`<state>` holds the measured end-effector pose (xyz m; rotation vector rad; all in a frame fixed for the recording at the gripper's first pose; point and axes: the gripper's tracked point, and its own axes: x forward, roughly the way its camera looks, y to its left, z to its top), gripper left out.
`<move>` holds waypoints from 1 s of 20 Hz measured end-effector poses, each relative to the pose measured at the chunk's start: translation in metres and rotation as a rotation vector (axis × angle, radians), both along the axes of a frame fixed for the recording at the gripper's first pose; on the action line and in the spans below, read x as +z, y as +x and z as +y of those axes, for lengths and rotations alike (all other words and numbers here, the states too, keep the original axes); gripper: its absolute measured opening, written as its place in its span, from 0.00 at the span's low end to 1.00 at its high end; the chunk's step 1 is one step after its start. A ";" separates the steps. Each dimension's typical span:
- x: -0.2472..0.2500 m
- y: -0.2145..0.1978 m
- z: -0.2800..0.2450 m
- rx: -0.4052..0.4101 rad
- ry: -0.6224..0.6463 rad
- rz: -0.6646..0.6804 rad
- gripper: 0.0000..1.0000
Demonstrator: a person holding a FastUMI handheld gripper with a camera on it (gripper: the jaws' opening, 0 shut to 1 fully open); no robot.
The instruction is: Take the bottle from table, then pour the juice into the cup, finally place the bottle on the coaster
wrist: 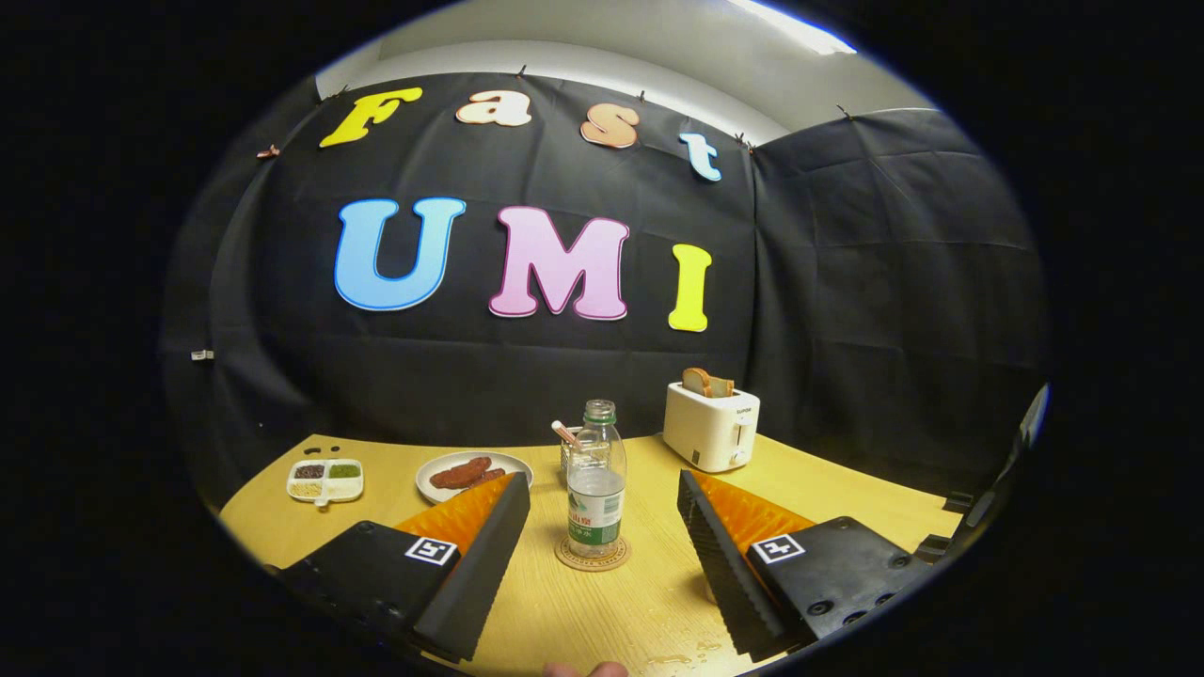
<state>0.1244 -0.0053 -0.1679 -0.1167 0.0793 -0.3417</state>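
Booth table: bottle upright on coaster, mid-table.
Gripper spread wide, empty; likely light, slippery plastic, best gripped mid-body.

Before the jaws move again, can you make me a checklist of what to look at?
1. Bottle standing upright: ok.
2. Bottle on the coaster: ok, its base sits on it.
3. Gripper let go: ok, jaws open, one on each side of the bottle, not touching it.
4. Juice poured into the cup: cannot tell, something stands hidden behind the bottle.
5. Cap on the bottle: cannot tell, the top is too small to judge.
6. Way back clear: ok, the plate of food and toaster lie beyond the fingers.
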 end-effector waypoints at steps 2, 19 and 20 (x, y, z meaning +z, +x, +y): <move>0.014 -0.010 0.000 0.001 -0.019 -0.006 0.96; 0.085 -0.054 -0.019 0.173 0.074 -0.038 0.97; 0.088 -0.055 -0.021 0.180 0.070 -0.039 0.97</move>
